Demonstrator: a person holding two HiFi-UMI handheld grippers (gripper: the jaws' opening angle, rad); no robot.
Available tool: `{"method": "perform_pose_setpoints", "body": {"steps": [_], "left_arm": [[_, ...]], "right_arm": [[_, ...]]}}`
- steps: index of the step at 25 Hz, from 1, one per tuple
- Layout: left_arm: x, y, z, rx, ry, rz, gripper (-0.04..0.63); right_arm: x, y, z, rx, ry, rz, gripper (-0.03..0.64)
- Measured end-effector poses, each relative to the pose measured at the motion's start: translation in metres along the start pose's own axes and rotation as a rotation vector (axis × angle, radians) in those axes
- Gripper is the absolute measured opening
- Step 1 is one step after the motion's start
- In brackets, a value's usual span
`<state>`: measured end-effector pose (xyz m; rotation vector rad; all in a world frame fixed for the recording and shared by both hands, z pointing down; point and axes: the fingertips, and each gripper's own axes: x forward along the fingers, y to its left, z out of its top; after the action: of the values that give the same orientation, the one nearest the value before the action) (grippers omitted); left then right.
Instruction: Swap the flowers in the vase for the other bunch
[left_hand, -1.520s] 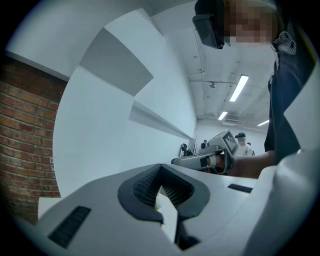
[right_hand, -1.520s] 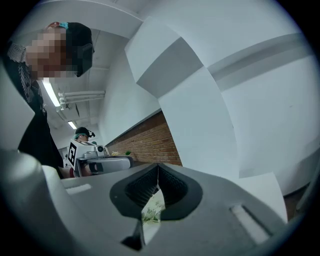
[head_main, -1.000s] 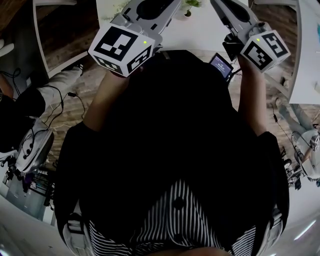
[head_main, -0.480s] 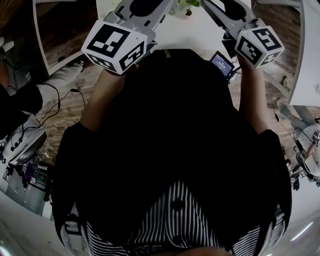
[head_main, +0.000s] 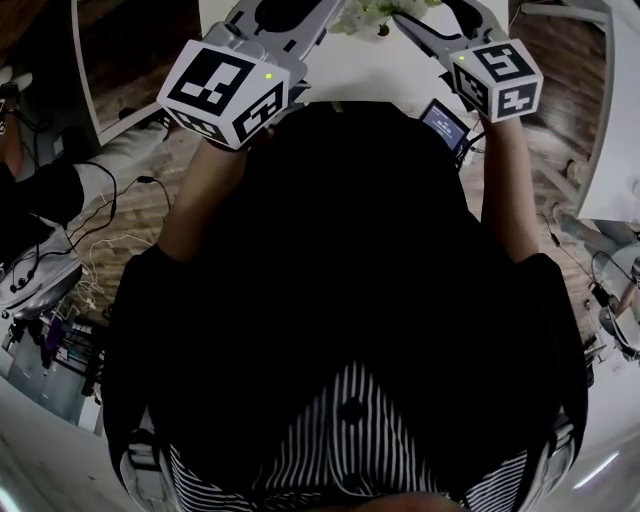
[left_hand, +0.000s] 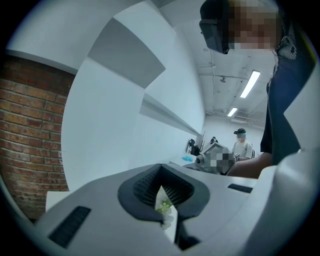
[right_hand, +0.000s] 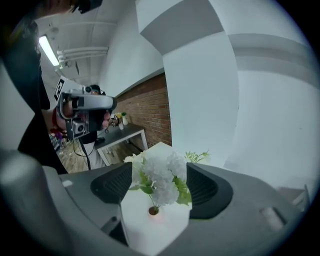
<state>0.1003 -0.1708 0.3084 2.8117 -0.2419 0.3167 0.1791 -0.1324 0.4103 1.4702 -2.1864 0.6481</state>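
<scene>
Flowers (head_main: 370, 14) half beyond top edge

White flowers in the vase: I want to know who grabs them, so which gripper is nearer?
Right. The right gripper faces the white flowers closely, its jaws just opening, blooms framed between them, ungripped. The left gripper sits farther off, glimpsing them small.

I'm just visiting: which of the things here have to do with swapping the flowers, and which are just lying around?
Part of the job: white flowers; vase, only its mouth showing; green sprig behind them, perhaps the other bunch.
Just lying about: small screen device; side table by the brick wall.
</scene>
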Motion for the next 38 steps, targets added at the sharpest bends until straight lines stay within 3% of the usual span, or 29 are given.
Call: {"method": "perform_pose_setpoints", "body": {"steps": [10, 19, 24, 32, 38], "left_arm": [[-0.007, 0.007, -0.011, 0.006, 0.010, 0.028, 0.006], [-0.002, -0.006, -0.007, 0.008, 0.003, 0.057, 0.006], [0.001, -0.010, -0.016, -0.005, 0.000, 0.079, 0.006], [-0.007, -0.012, -0.007, -0.008, -0.013, 0.086, 0.006], [-0.014, -0.002, -0.008, -0.021, -0.013, 0.090, 0.006]], "right_arm": [[0.009, -0.006, -0.011, -0.095, 0.075, -0.054, 0.400], [0.005, -0.027, -0.040, 0.208, 0.102, 0.017, 0.434], [0.010, -0.027, -0.066, 0.299, 0.159, 0.072, 0.428], [0.007, -0.014, -0.062, 0.296, 0.202, 0.156, 0.165], [0.010, -0.013, -0.057, 0.254, 0.227, 0.129, 0.093]]}}
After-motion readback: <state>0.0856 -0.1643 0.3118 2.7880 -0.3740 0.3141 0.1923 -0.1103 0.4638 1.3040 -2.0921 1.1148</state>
